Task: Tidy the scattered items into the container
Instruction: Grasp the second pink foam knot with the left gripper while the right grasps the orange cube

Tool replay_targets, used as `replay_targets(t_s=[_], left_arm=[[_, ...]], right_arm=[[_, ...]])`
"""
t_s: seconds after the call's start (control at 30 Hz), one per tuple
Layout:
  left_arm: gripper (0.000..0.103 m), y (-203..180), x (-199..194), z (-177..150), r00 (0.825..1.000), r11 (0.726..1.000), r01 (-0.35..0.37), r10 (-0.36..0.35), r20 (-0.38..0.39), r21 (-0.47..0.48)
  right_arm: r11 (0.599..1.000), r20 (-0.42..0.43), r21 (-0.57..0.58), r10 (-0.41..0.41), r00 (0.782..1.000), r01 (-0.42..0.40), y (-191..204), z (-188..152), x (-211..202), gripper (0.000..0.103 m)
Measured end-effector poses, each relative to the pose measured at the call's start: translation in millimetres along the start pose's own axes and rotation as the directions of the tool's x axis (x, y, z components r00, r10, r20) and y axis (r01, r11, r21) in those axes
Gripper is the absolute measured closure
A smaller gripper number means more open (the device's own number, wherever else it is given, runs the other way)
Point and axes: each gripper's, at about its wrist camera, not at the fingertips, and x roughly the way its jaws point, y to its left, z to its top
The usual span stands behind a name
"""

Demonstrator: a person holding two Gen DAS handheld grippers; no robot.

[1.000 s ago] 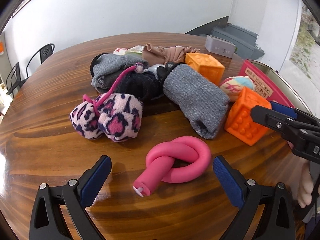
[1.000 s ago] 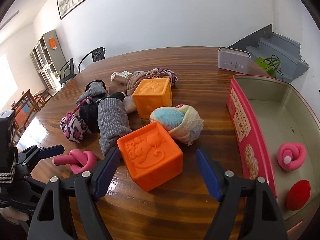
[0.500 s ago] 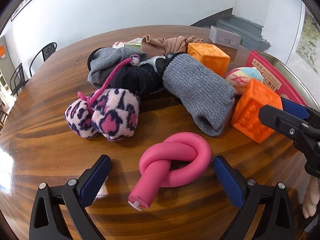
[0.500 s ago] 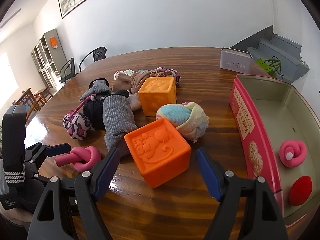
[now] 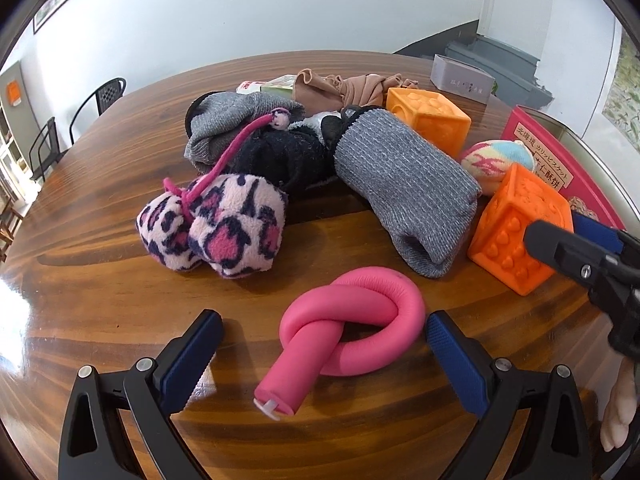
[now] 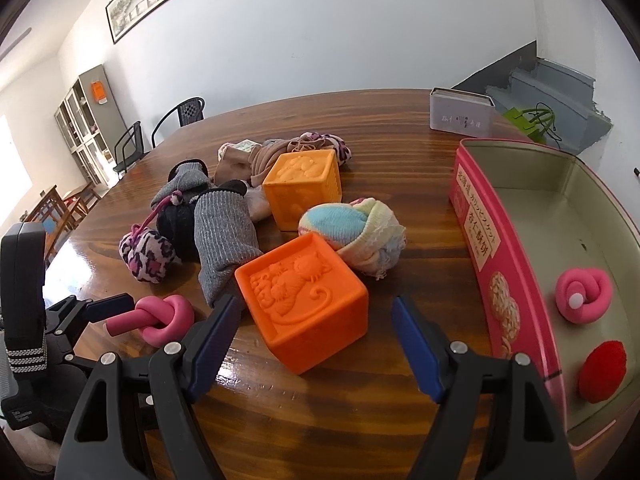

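Observation:
A pink knotted foam tube (image 5: 352, 320) lies on the wooden table between the wide-apart fingers of my left gripper (image 5: 324, 354), which is open. The tube's knot reaches almost to the right pad (image 5: 456, 364). My right gripper (image 6: 316, 334) is open too, its fingers on either side of the near orange cube (image 6: 304, 304) without touching it. The same cube (image 5: 520, 228) shows in the left wrist view. The pink tin (image 6: 496, 248) stands to the right and holds another pink knot (image 6: 584, 288) and a red pompom (image 6: 602, 370).
Behind lie a grey sock (image 5: 404, 192), leopard plush balls (image 5: 216, 224), a black sock, a second orange cube (image 6: 304, 184), a pastel sock ball (image 6: 352, 228), tan stockings (image 5: 344, 88) and a grey box (image 6: 460, 114). Chairs stand beyond the table's far left edge.
Both grippers have moved forward. The pink knot now sits deeper between the left fingers, and the orange cube sits closer between the right ones. Neither has shut.

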Motion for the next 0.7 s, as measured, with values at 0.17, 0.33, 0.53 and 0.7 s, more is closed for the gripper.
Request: replay_targets(t_s=[0.17,0.33,0.53,0.7], left_arm=[[0.001,-3,-3,-3,0.998,0.997,0.066,-0.067,0.007,0.042],[0.038,-5,-13,-7,0.996,0.995,0.075,-0.078,0.042,0.063],[0.038,-9,-16,-6,0.994,0.992,0.095,-0.099,0.039,0.087],[0.039,1,-17,-6,0.989,0.990,0.139,-0.140,0.056,0.030]], right_arm=[[1.000,-0.009,-0.018,-0.004,1.000,0.004,6,-2,3,0.022],[1.000,-0.013,-0.024,-0.005,1.000,0.005,7,-3,4,0.022],[1.000,-0.006,-0.010,-0.008,1.000,0.008,6,-5,2,0.022],[1.000,0.007,-0.004,-0.002,1.000,0.002,4,-4,-2,0.022]])
